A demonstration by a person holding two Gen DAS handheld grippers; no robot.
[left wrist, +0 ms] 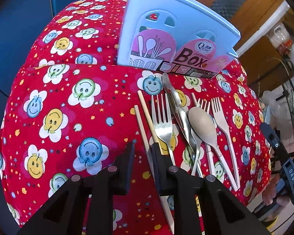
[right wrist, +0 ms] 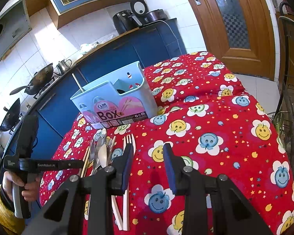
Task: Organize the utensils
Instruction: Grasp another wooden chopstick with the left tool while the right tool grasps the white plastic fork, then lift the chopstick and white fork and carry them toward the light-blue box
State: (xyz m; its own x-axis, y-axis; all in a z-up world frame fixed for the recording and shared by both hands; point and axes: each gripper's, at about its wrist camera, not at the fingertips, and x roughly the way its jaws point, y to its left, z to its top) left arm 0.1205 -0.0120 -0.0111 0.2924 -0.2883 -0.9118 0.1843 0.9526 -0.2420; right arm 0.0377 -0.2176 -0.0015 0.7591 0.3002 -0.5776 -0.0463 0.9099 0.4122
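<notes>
A light blue chopsticks box (left wrist: 166, 29) stands at the back of the red smiley tablecloth (left wrist: 68, 107); it also shows in the right wrist view (right wrist: 115, 101), with one chopstick (right wrist: 77, 82) in it. Before it lie two wooden chopsticks (left wrist: 145, 109), a metal fork (left wrist: 162, 125), metal tongs (left wrist: 176, 101), a beige spoon (left wrist: 202, 124) and white plastic forks (left wrist: 223, 121). My left gripper (left wrist: 143, 150) is open, low over the chopsticks, which run between its fingers. My right gripper (right wrist: 148, 154) is open and empty, right of the utensil pile (right wrist: 102, 152).
The left hand-held gripper (right wrist: 27, 156) shows at the left in the right wrist view. A blue kitchen counter (right wrist: 127, 45) with woks (right wrist: 39, 78) and appliances runs behind the table. A wooden door (right wrist: 235, 19) is at the back right; a wire rack (right wrist: 290, 98) stands right.
</notes>
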